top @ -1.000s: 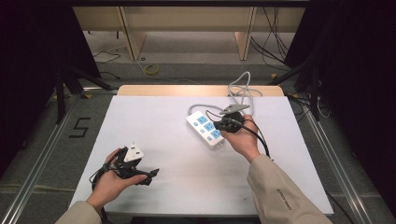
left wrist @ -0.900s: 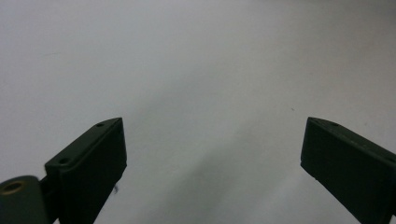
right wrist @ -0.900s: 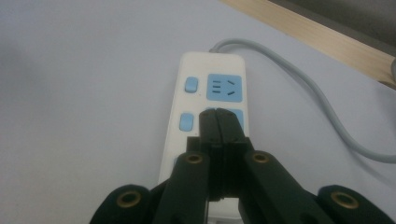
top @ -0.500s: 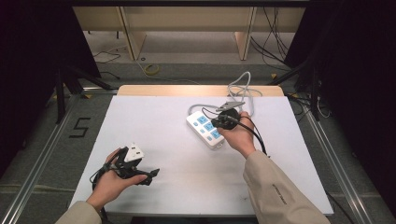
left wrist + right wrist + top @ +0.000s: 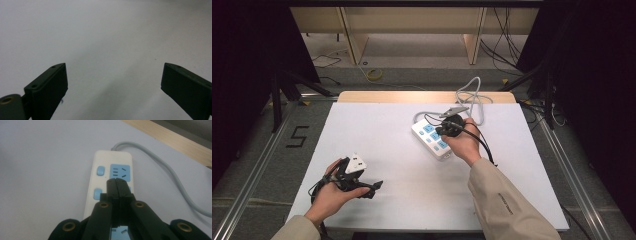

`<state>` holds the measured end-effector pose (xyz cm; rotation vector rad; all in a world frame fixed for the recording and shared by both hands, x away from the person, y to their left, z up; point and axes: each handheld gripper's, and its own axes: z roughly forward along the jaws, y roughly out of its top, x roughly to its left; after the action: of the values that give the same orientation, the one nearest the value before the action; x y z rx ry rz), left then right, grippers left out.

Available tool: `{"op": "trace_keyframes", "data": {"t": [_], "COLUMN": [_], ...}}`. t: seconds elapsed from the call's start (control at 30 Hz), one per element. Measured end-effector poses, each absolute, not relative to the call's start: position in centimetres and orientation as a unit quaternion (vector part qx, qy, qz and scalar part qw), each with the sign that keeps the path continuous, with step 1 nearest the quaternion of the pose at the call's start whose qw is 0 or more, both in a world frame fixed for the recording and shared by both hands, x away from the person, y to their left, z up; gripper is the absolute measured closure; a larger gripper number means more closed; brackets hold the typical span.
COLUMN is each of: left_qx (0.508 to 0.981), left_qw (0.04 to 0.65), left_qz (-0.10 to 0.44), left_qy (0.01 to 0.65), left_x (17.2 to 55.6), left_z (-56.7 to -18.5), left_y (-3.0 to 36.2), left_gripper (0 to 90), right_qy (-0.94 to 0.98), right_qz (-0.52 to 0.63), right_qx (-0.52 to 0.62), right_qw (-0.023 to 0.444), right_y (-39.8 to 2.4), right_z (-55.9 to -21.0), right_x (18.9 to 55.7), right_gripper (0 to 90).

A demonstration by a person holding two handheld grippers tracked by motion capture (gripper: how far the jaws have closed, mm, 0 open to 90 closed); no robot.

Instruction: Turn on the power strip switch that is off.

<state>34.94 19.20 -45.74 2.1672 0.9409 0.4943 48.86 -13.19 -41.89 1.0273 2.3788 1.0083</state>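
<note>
Right gripper (image 5: 116, 182) clenched, jaws pressed together with nothing between, tips over the power strip (image 5: 431, 139) next to its blue sockets. Strip lies diagonally right of the worktop (image 5: 377, 125) centre, grey cord (image 5: 160, 162) running to the far edge. Left gripper (image 5: 113, 80) released, jaws wide, near the front-left corner

White table (image 5: 387, 125), power strip (image 5: 432, 140)
</note>
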Motion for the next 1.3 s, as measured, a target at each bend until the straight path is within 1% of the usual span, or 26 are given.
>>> {"op": "trace_keyframes", "data": {"t": [1.3], "left_qx": [0.840], "left_qw": [0.355], "left_qz": [0.190], "left_qy": [0.363], "left_x": [35.0], "left_z": [-45.7], "left_y": [19.2], "left_gripper": [7.0], "right_qy": [0.842], "right_qz": [0.339], "right_qx": [0.380], "right_qw": [0.175], "right_y": [-12.4], "right_z": [-42.8], "right_x": [50.3], "right_gripper": [90.0]}}
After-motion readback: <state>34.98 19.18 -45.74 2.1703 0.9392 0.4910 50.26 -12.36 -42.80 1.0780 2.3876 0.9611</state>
